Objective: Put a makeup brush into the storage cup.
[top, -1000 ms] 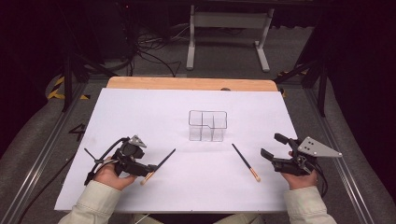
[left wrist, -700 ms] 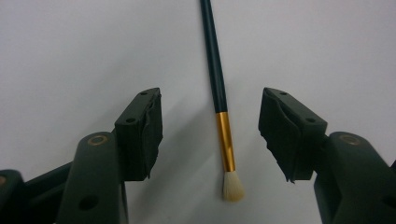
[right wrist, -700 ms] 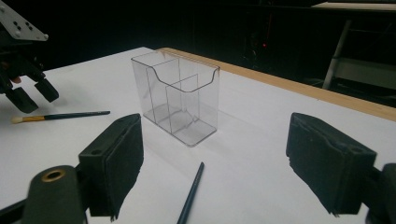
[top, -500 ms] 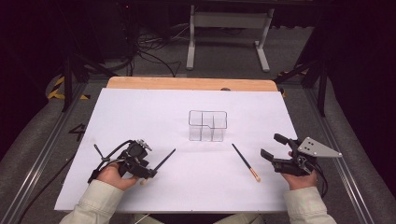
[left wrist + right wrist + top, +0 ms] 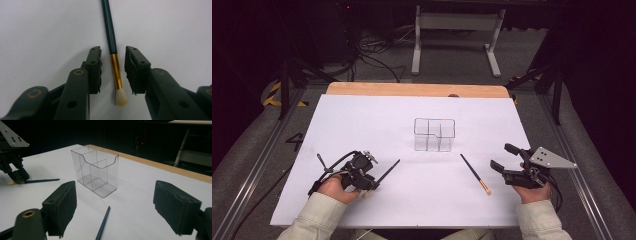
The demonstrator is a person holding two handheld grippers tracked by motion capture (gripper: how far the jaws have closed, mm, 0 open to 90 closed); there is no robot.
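A dark-handled brush (image 5: 387, 172) with a gold ferrule (image 5: 116, 72) and pale bristles lies on the white sheet at the front left. My left gripper (image 5: 368, 184) points down over its bristle end. Its jaws have just been closing and stand either side of the ferrule (image 5: 113, 60) with a small gap on each side, so it is open. A second brush (image 5: 475, 174) lies right of centre, its handle (image 5: 102, 225) reaching between the wide-open jaws of my right gripper (image 5: 502, 156) (image 5: 120, 203), which holds nothing. A clear divided organizer (image 5: 434, 134) (image 5: 96, 171) stands upright at mid-table.
The white sheet (image 5: 362, 125) covers the table up to a wooden strip (image 5: 412, 90) at the far edge. Beyond that edge are a metal stand (image 5: 457, 30) and cables on the dark floor. Rails run along both sides of the table.
The left gripper's jaws have narrowed around the brush's ferrule and the hand has shifted slightly. The right gripper, both brushes and the organizer have stayed where they were.
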